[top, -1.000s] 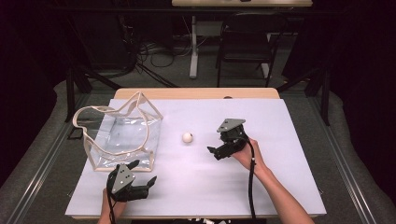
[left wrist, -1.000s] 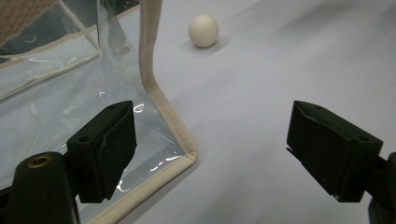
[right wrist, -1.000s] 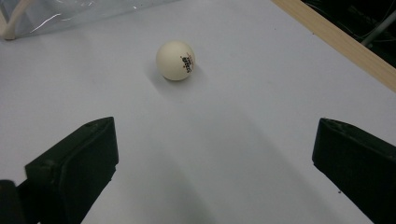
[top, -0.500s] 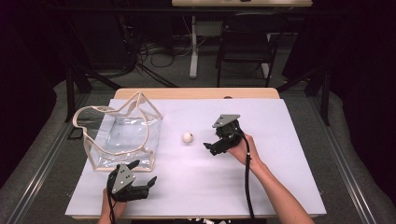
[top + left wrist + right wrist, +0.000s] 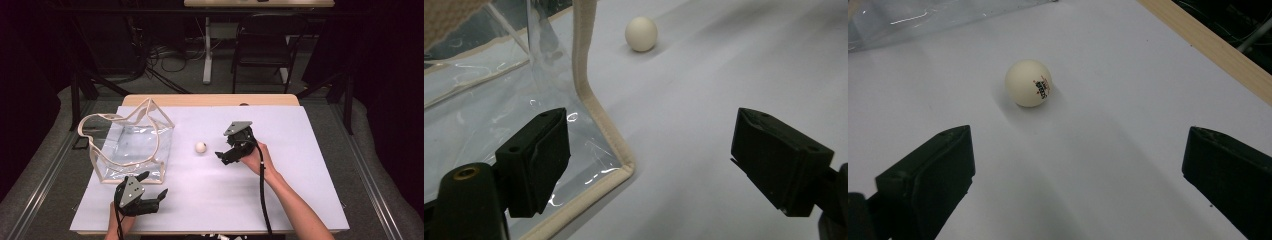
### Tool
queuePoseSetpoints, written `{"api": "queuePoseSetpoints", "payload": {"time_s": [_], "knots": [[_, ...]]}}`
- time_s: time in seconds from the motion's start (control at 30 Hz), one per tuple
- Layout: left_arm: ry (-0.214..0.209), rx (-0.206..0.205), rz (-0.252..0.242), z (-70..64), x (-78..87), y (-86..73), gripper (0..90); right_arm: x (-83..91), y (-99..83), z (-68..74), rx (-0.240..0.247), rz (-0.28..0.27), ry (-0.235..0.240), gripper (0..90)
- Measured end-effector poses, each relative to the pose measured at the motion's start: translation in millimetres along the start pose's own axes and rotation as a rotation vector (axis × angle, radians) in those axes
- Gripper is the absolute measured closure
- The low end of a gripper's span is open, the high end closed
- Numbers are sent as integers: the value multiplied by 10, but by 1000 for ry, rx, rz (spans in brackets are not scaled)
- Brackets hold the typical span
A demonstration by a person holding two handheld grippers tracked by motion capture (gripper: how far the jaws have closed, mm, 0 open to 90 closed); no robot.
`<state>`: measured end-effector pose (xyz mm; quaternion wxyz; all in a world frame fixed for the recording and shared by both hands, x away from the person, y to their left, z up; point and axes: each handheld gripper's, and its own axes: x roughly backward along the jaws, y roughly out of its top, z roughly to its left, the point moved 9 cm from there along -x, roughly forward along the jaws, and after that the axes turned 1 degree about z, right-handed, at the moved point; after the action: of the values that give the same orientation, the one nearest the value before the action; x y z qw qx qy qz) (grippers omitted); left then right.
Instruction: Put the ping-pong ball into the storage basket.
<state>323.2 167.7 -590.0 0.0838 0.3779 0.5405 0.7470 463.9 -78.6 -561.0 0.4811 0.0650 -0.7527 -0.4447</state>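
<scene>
A small cream ball (image 5: 200, 147) lies on the white table top (image 5: 300, 190), just right of a clear plastic bag (image 5: 127, 145) with beige trim. My right gripper (image 5: 224, 149) is open and points left at the ball from a short way off. In the right gripper view the ball (image 5: 1028, 83), with a printed mark, sits ahead of the wide-apart jaws of that gripper (image 5: 1073, 165). My left gripper (image 5: 154, 186) rests open near the front edge, below the bag. In its own view the left gripper (image 5: 649, 155) straddles the bag's near corner (image 5: 604, 145), with the ball (image 5: 641, 33) farther off.
The bag's beige handles (image 5: 145, 107) stand up over its open mouth at the table's left. A wooden strip (image 5: 210, 100) edges the far side of the table. A chair (image 5: 262, 45) and cables stand on the floor beyond.
My right gripper has moved left, closer to the ball. The left gripper, the bag and the ball have stayed in place.
</scene>
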Motion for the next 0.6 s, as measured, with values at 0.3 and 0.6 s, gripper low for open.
{"api": "queuePoseSetpoints", "payload": {"time_s": [0.3,0.6], "knots": [[-1,-2,-1,-1,-2,4,163,-80,34,-28,-14,2,5,2],[-2,0,-1,-3,-2,2,162,-171,70,-38,-17,13,7,1]]}}
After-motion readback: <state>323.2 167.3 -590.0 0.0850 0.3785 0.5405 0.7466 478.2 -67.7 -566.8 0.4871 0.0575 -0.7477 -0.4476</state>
